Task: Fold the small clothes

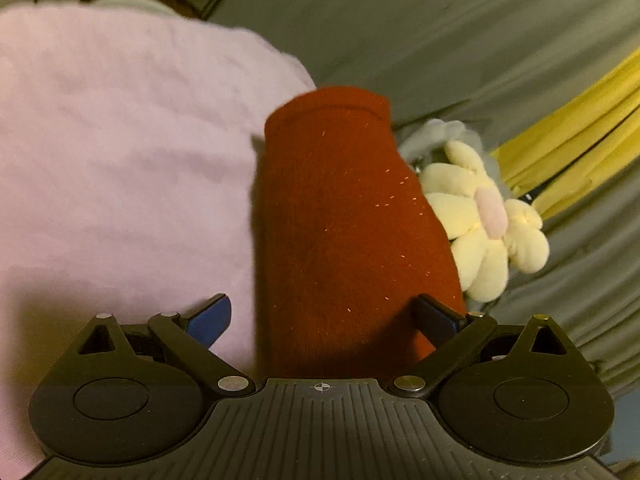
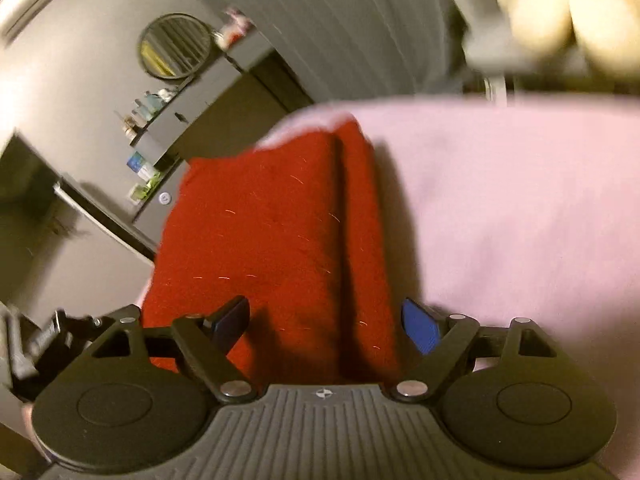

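A small red knitted garment (image 1: 344, 224) lies folded on a pink cloth (image 1: 120, 160). In the left wrist view my left gripper (image 1: 324, 316) is open, its blue pads (image 1: 210, 320) standing on either side of the red garment's near end. In the right wrist view the red garment (image 2: 272, 240) shows a lengthwise fold on the pink cloth (image 2: 520, 208). My right gripper (image 2: 326, 322) is open too, one pad over the red fabric and one (image 2: 420, 330) at its right edge.
A cream plush flower toy (image 1: 484, 224) lies right of the garment on grey bedding (image 1: 440, 32), with yellow fabric (image 1: 572, 140) behind it. The right wrist view shows a grey cabinet (image 2: 192, 120) with small items and a round mirror (image 2: 176, 46) at the left.
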